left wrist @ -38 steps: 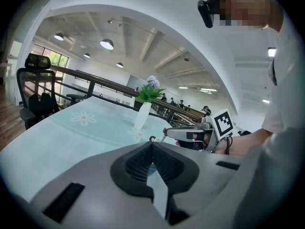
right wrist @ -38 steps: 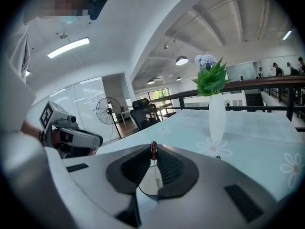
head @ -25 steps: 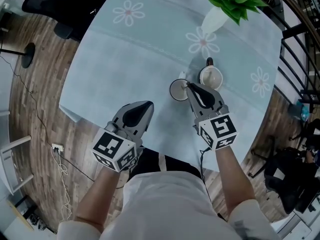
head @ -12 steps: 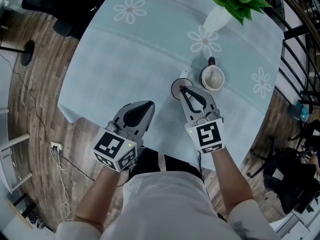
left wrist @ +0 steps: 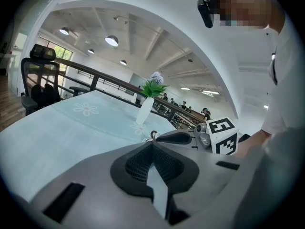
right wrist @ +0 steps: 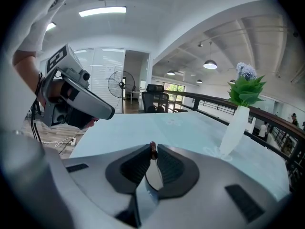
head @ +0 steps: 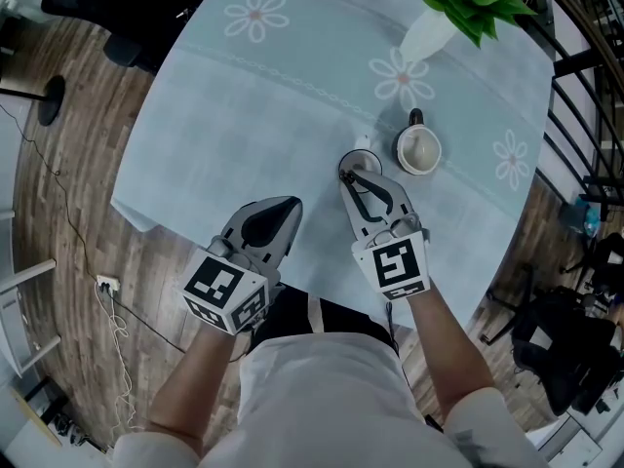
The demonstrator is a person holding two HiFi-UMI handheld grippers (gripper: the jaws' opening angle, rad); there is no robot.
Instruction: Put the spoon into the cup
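Note:
A pale cup point(head: 419, 151) with a dark handle stands on the light blue tablecloth. Left of it is a small round saucer point(head: 361, 157), with a white piece at its far rim. My right gripper point(head: 349, 175) reaches over the saucer. In the right gripper view its jaws point(right wrist: 152, 150) pinch a thin thing with a brown end point(right wrist: 153, 147), apparently the spoon's handle; the rest of the spoon is hidden. My left gripper point(head: 289, 204) rests near the table's front edge, shut with nothing in it point(left wrist: 152, 144).
A white vase point(head: 429, 32) with a green plant stands at the far side of the table, beyond the cup. The table's front edge runs just below both grippers. A black office chair point(left wrist: 40, 82) is off the table's far left corner.
My right gripper has slid left, away from the cup and over the saucer, and rolled about its own axis. The left gripper has stayed put.

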